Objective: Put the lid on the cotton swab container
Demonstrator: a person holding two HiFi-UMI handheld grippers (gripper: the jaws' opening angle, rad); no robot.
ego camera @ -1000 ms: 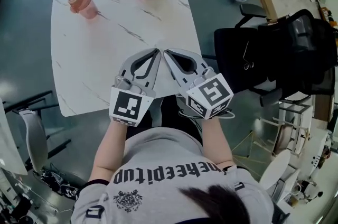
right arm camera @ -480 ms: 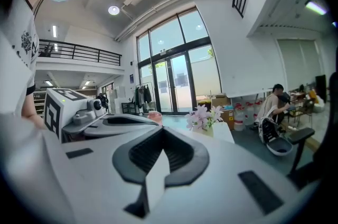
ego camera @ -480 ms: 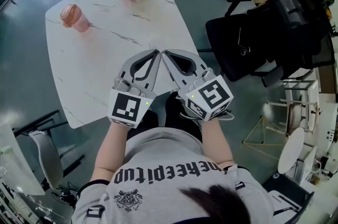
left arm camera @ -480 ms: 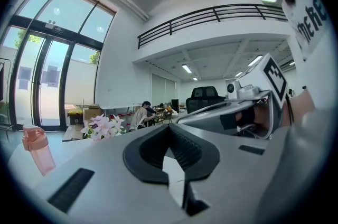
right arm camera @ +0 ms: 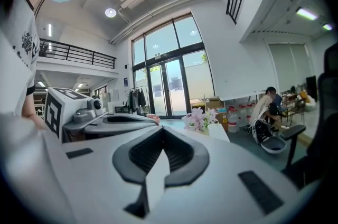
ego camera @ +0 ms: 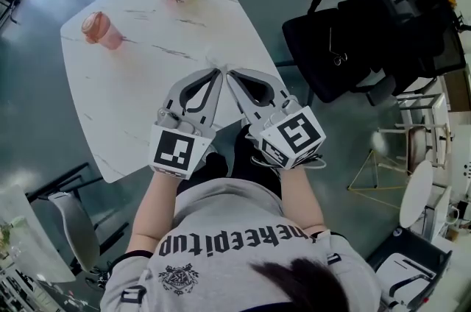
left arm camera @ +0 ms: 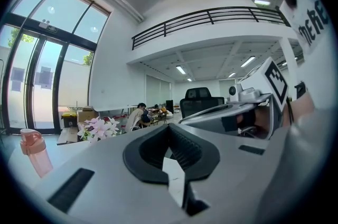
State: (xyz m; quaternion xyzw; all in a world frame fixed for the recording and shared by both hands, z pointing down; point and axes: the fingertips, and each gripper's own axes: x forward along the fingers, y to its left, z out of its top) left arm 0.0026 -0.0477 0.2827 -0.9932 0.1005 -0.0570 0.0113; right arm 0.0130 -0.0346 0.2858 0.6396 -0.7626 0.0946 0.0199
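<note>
Shirt point(ego camera: 221, 243) print reads "keepitup"; left gripper point(ego camera: 218, 72), right gripper point(ego camera: 230, 73) closed.

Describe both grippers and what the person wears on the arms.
The left gripper and right gripper match: light grey, wedge-shaped bodies tapering to the tips, with black ribbed fingers lining a teardrop-shaped cut-out. Each carries a white cube printed with black square markers at its rear. The person wears a grey T-shirt with black lettering and black-edged short sleeves; the forearms are bare.
</note>
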